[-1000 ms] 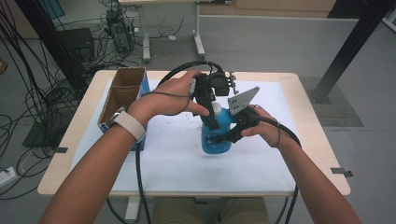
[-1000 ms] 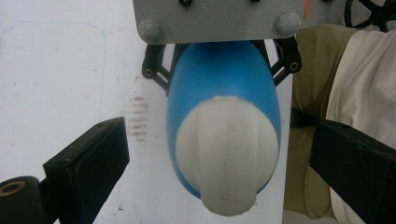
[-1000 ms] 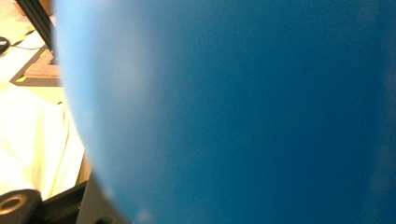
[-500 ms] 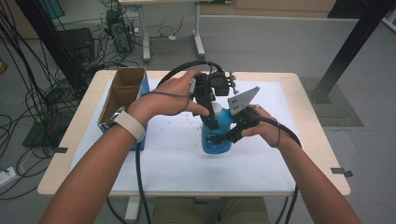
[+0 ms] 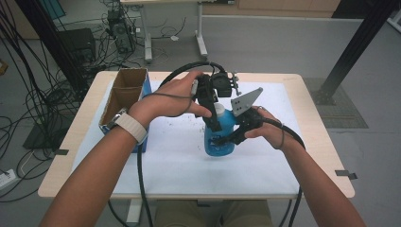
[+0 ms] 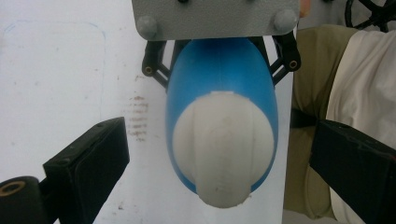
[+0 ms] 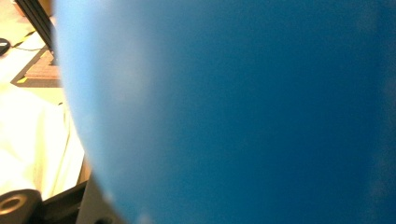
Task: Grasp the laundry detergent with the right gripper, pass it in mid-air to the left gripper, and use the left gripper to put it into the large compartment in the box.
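**Blue bottle held over the table, white cap between my open left jaws**

My right gripper (image 5: 235, 137) is clamped on the body of the blue bottle (image 5: 220, 137), which stands upright over the white sheet (image 5: 170, 165) at the table's middle; in the right gripper view the bottle's blue wall sits right against the lens. My left gripper (image 5: 211, 118) comes down from above at the bottle's top. In the left gripper view its two black jaws stand wide, one on either side of the white cap (image 6: 223, 149), neither touching it. Off to the left an open cardboard box (image 5: 124, 97) stands on the table's (image 5: 312, 142) edge.
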### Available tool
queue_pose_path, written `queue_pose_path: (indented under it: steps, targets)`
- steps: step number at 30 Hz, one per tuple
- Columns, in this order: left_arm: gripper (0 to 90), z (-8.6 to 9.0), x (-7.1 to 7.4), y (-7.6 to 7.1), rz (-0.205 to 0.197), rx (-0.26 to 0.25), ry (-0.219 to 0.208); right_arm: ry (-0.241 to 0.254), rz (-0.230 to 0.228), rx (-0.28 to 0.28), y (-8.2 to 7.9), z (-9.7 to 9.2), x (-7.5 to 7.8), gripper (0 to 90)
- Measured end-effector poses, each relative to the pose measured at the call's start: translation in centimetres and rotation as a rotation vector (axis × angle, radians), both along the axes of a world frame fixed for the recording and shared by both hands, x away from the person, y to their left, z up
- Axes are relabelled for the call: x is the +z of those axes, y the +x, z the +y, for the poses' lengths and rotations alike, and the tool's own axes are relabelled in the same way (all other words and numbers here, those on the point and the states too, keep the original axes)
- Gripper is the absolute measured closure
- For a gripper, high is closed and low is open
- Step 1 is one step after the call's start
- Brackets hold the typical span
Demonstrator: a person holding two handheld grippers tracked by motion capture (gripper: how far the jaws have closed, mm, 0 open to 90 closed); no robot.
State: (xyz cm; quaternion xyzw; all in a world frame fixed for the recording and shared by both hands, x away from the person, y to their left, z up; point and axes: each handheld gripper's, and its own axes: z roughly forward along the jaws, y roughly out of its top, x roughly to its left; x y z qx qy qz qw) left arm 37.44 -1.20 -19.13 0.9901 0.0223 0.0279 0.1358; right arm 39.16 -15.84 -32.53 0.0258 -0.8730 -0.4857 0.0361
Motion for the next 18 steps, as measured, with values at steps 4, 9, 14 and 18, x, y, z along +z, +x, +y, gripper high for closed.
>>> queue_pose_path:
  steps: [4, 9, 14, 18]
  targets:
    - [5.4, 0.04, -0.01, 0.02, 0.0, 0.002, -0.001, -0.001, -0.001, 0.001, 0.03, 0.01, 0.04, 43.5]
    - [5.3, 0.1, 0.0, 0.02, 0.001, 0.004, -0.002, -0.003, -0.002, -0.002, 0.06, -0.02, 0.02, 43.5]
    - [5.3, 0.11, 0.02, 0.02, 0.001, 0.004, -0.004, -0.003, 0.0, 0.001, 0.05, 0.04, 0.0, 43.5]
    - [5.4, 0.09, 0.01, 0.02, 0.001, 0.003, -0.002, -0.002, 0.002, -0.001, 0.07, 0.03, 0.02, 43.6]
